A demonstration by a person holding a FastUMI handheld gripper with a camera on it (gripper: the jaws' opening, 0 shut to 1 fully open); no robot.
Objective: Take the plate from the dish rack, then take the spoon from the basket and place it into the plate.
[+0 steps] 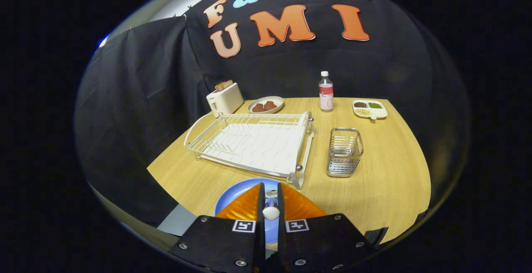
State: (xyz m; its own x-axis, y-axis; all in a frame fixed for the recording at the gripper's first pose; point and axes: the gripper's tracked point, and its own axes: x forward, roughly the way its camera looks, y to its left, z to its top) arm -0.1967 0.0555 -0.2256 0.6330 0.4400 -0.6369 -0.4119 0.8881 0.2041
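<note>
A blue plate (239, 193) lies flat on the wooden table (386, 173), just in front of the white dish rack (253, 142), whose slots hold nothing. My gripper (270, 190) hangs right over the plate, its fingers nearly closed on a white spoon (271, 211). The spoon's rounded end shows between the fingers, pointing back toward me, and the rest of the spoon is hidden by them. A wire basket (344, 151) stands to the right of the rack with nothing visible inside.
Along the table's far side stand a white toaster (224, 98), a dish of brown food (266, 105), a bottle (326, 92) and a divided tray of snacks (370, 109). The table's near edge runs close under the plate.
</note>
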